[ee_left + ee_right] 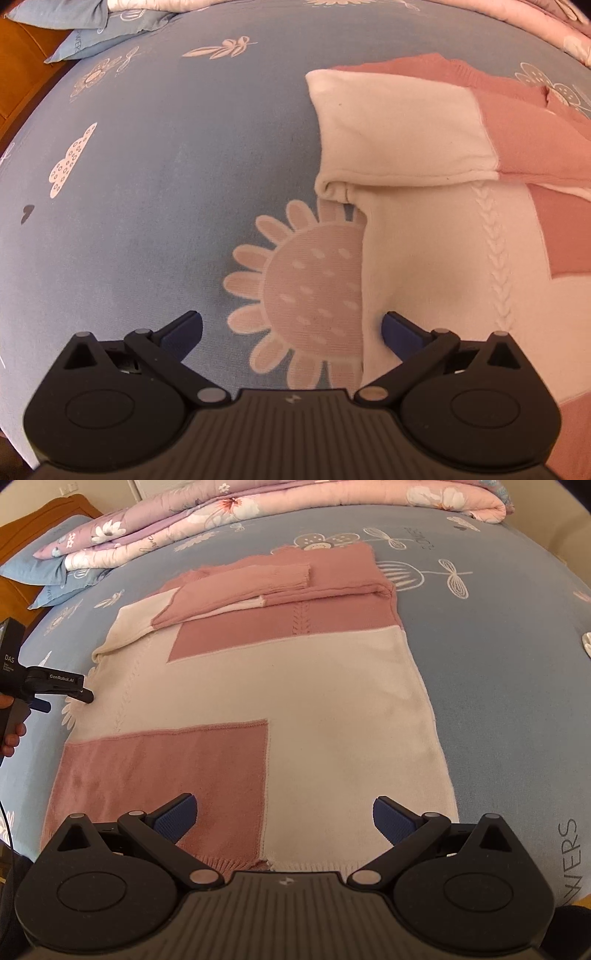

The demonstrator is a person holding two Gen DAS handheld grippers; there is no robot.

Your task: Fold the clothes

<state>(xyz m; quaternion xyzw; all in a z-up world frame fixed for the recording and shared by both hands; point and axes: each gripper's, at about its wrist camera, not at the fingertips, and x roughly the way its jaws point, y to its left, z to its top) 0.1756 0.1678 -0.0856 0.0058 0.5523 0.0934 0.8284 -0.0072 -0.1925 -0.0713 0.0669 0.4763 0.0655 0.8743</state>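
Observation:
A pink and white knit sweater (295,686) lies flat on the blue bed sheet (498,686), both sleeves folded across its upper part. In the left wrist view the sweater (443,258) fills the right side, with a white sleeve fold (399,133) above. My left gripper (291,334) is open and empty, hovering at the sweater's left edge over a flower print; it also shows in the right wrist view (79,696). My right gripper (284,818) is open and empty above the sweater's bottom hem.
A folded floral quilt (258,513) lies along the far side of the bed. Blue pillows (55,565) sit at the far left by a wooden headboard (48,520). The sheet (147,184) carries flower and cloud prints.

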